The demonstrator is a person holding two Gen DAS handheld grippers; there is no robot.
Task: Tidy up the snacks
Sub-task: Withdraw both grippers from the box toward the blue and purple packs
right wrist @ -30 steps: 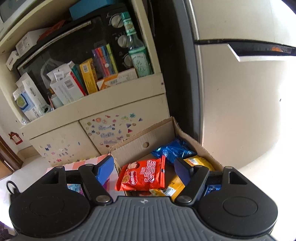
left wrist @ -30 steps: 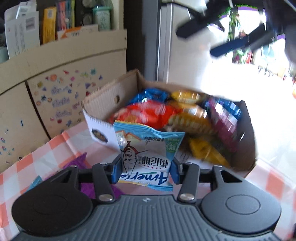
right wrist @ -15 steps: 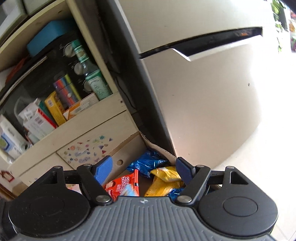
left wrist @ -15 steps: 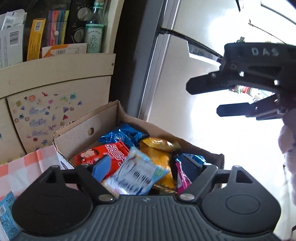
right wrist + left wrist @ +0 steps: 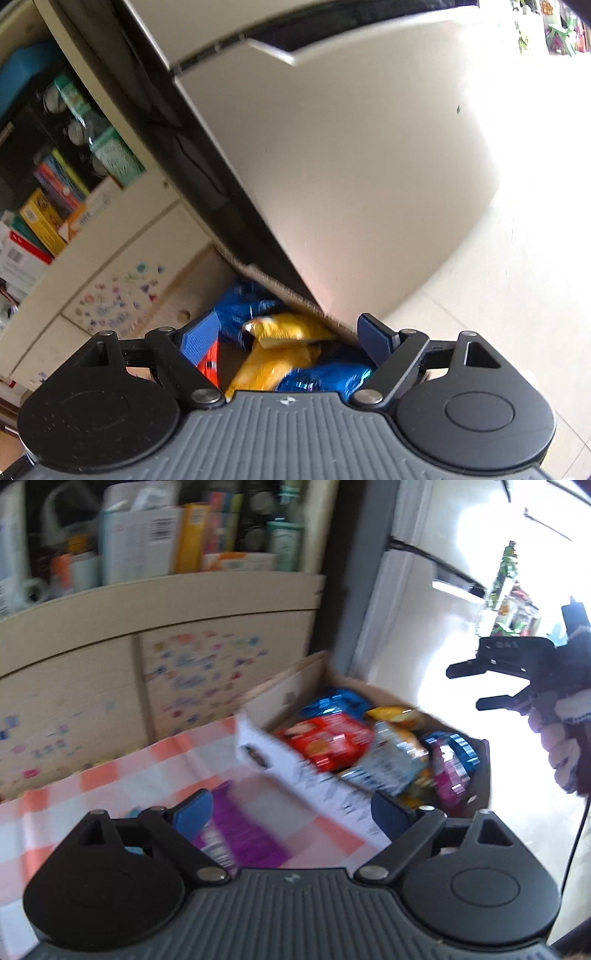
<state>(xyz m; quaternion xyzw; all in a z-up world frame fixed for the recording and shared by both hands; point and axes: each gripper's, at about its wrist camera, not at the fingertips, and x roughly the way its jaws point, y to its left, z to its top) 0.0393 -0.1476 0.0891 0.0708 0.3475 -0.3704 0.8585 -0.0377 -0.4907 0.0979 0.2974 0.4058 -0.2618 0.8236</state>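
1. Opening wider, the left gripper (image 5: 291, 814) grasps nothing above the checked cloth (image 5: 122, 779).
2. The pale blue snack bag (image 5: 391, 764) lies in the cardboard box (image 5: 291, 698) among other packets.
3. The right gripper (image 5: 288, 338), empty and also opening, hovers over the box's yellow bags (image 5: 273, 354).

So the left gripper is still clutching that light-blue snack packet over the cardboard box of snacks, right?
Not quite. The left wrist view shows the left gripper with nothing between its opening jaws; the light-blue snack packet already lies in the brown cardboard box, on the other snack packets.
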